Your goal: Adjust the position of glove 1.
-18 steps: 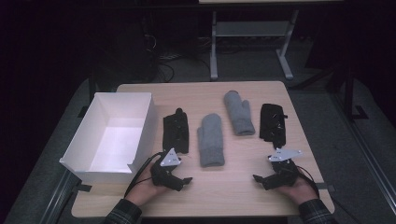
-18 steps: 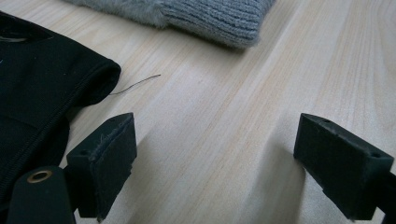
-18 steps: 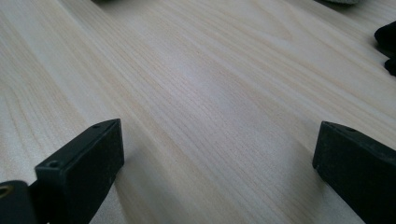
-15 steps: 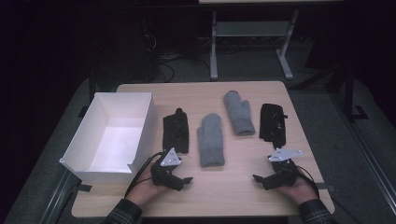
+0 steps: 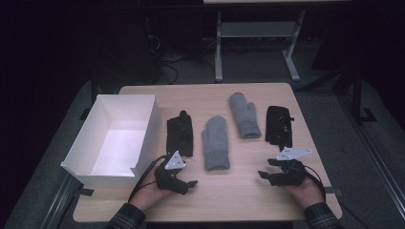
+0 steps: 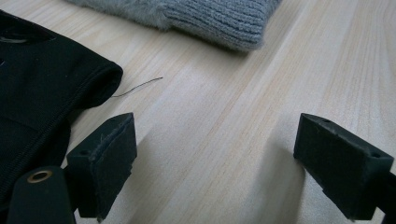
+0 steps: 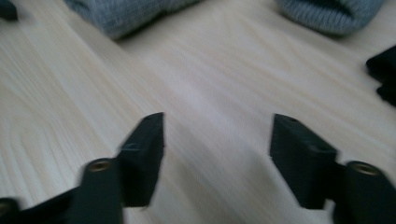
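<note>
1. The left tongs (image 5: 190,182) rest low on the pale wooden surface (image 5: 239,191) near its front edge, jaws spread with nothing between them; the left gripper view shows only bare wood in the gap. The right tongs (image 5: 261,175) lie at the front right of the surface, jaws also apart and empty, bare wood between them in the right gripper view.

2. Four gloves lie in a row beyond the tongs. From the left: a black fabric glove (image 5: 180,134), a grey knitted mitten (image 5: 215,142), a second grey knitted mitten (image 5: 244,114) set farther back, and a second black glove (image 5: 278,124) at the right. An open white cardboard box (image 5: 143,125) stands at the left edge of the surface, just beside the left black glove.

3. The relation that counts: the left black glove lies straight ahead of the left tongs, and close. In the left gripper view its cuff (image 6: 56,88) sits right beside one pad (image 6: 105,161), off to the side of the gap and not inside it.

4. Its long axis runs away from the person, cuff nearest, fingers far.

5. The left hand (image 5: 150,193) is much the nearer one to this glove and to the box; the right hand (image 5: 305,191) is closer to the right black glove.

6. Judgement: the left tongs likely need a small sideways shift toward the box so the cuff comes between the jaws.
</note>
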Tool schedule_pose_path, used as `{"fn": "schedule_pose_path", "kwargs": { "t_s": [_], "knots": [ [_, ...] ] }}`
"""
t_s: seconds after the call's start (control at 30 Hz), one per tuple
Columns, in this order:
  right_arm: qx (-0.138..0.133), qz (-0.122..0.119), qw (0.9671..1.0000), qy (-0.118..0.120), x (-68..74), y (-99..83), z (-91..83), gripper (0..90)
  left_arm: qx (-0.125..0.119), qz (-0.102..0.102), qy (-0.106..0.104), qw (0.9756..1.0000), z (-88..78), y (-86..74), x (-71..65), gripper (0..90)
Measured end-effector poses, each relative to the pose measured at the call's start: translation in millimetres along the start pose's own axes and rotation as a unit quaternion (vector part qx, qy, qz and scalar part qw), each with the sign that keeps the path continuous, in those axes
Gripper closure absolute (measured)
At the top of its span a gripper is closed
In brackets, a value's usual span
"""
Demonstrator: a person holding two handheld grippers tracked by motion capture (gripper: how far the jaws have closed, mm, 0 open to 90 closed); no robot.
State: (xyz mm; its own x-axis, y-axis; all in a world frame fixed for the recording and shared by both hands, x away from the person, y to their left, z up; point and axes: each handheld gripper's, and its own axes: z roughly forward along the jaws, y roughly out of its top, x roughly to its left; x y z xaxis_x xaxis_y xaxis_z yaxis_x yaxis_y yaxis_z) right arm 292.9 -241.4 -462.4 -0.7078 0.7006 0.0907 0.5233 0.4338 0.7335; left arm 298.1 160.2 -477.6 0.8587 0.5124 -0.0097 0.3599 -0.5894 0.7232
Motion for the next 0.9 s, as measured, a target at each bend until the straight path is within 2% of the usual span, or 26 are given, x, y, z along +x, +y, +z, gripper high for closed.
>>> {"fn": "schedule_pose_path", "kwargs": {
  "t_s": [0.1,0.17,0.2,0.23,0.43,0.57,0.9],
  "knots": [
    [-0.006,-0.003,1.0,0.001,0.8,8.4,-1.3,62.5,0.001,0.002,0.001,1.0,-0.2,0.0,0.2,12.5],
    [-0.003,0.006,1.0,0.004,-0.5,15.9,-0.5,76.8,0.001,0.001,0.001,1.0,-0.2,0.0,0.1,12.5],
    [-0.003,0.006,1.0,0.004,-0.5,15.9,-0.5,76.8,0.001,0.001,0.001,1.0,-0.2,0.0,0.1,12.5],
    [0.001,0.015,0.9998,0.012,-3.9,22.9,2.9,87.3,0.001,0.002,0.002,1.0,-0.6,-0.2,0.3,12.6],
    [0.001,0.012,0.9998,0.014,-10.4,36.1,11.9,90.0,0.001,0.001,0.001,1.0,-0.8,-0.3,0.1,12.6],
    [-0.015,0.002,0.9999,0.008,-18.0,53.9,19.3,90.0,0.001,0.0,0.001,1.0,-0.9,-0.3,0.1,12.6],
    [-0.035,0.01,0.9993,-0.005,-42.3,88.0,35.7,90.0,0.003,0.001,0.002,1.0,-1.0,-0.2,0.2,12.5]
  ]
}}
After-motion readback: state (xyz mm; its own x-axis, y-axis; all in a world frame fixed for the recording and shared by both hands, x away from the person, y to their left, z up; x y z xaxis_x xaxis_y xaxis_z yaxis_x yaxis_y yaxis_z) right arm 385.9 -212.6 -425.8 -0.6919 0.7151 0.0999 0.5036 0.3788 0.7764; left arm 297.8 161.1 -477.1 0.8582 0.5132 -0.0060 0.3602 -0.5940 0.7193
